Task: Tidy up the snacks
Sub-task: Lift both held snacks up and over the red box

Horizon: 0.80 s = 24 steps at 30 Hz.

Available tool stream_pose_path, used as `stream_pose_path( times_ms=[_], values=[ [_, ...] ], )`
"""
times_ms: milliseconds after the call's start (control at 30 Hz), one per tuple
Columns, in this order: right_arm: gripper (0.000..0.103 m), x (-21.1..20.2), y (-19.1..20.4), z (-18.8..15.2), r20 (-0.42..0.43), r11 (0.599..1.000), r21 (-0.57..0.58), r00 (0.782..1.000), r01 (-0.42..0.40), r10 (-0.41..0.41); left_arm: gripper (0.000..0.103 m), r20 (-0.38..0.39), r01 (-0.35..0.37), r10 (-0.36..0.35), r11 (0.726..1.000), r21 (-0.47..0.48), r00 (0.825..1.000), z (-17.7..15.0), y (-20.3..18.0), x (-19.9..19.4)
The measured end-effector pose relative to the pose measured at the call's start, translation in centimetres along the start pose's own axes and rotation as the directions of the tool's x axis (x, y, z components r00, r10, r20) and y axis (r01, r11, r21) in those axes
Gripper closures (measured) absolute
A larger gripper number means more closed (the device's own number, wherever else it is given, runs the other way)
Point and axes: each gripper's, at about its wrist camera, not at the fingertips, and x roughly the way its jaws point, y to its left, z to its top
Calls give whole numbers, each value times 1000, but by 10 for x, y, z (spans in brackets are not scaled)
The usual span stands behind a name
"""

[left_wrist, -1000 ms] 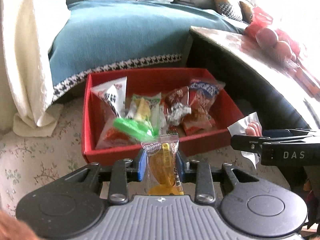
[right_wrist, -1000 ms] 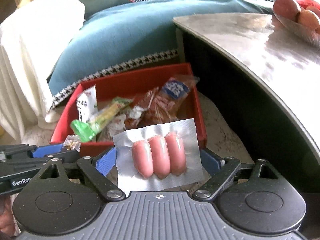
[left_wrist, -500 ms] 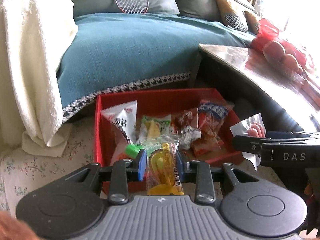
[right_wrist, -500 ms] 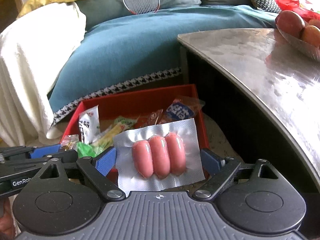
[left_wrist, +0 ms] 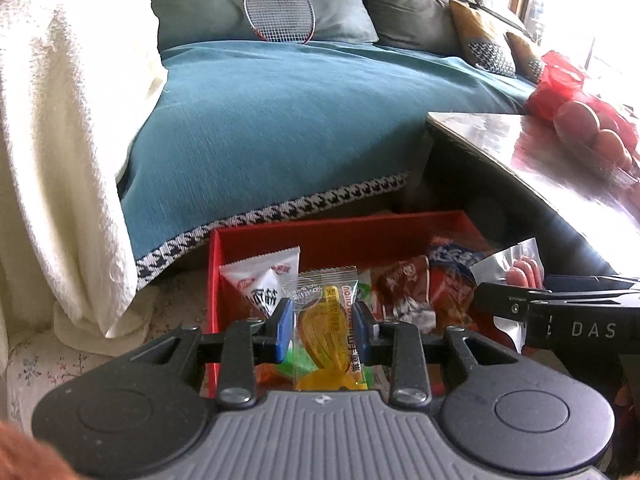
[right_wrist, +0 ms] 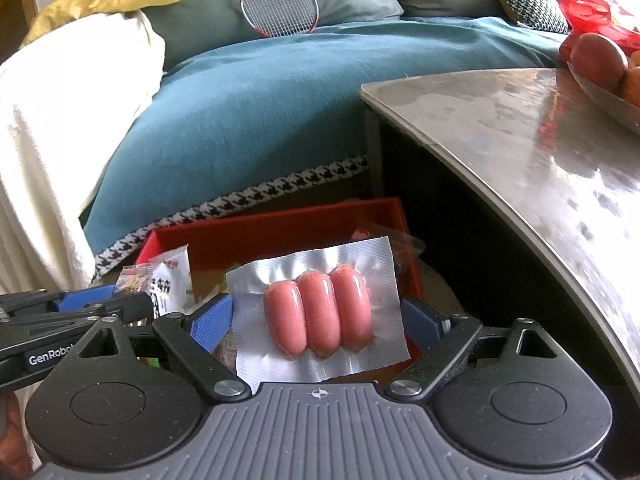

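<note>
My left gripper [left_wrist: 322, 322] is shut on a clear packet of yellow candy [left_wrist: 326, 332] and holds it above the near side of a red box [left_wrist: 340, 234]. The box holds several snack packets, among them a white one [left_wrist: 264, 284] and red-brown ones [left_wrist: 404, 288]. My right gripper [right_wrist: 316, 316] is shut on a silver vacuum pack of three pink sausages [right_wrist: 320, 312], held above the red box [right_wrist: 280, 232]. The right gripper also shows at the right of the left wrist view [left_wrist: 552, 312], and the left gripper at the left of the right wrist view [right_wrist: 72, 312].
The red box sits on a floral rug [left_wrist: 48, 360] beside a dark table with a shiny top [right_wrist: 540, 140] that carries a bowl of fruit [right_wrist: 596, 64]. Behind is a sofa with a teal throw [left_wrist: 280, 120], a white blanket [left_wrist: 60, 140] and a badminton racket [left_wrist: 280, 12].
Both grippers have risen and drawn back with their packets held. The red box now sits lower in both views and more of the sofa shows.
</note>
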Motion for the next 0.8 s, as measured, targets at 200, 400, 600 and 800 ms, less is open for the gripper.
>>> stream_pose_path(
  times_ms=[200, 400, 600, 800],
  values=[
    [10, 9, 2, 6, 1, 1000, -9, 1000, 8, -8, 78, 7, -14, 14, 1000, -9, 1000, 10, 5, 9],
    [10, 16, 0, 11, 4, 1000, -2, 1000, 16, -16, 78, 18, -17, 17, 1000, -21, 1000, 17, 8, 15],
    [10, 28, -1, 15, -4, 999, -7, 1000, 31, -31, 78, 20, -26, 27, 999, -28, 999, 24, 10, 23],
    [10, 45, -2, 15, -27, 998, -17, 998, 59, -59, 78, 7, -39, 39, 999, -26, 999, 26, 10, 36]
  ],
)
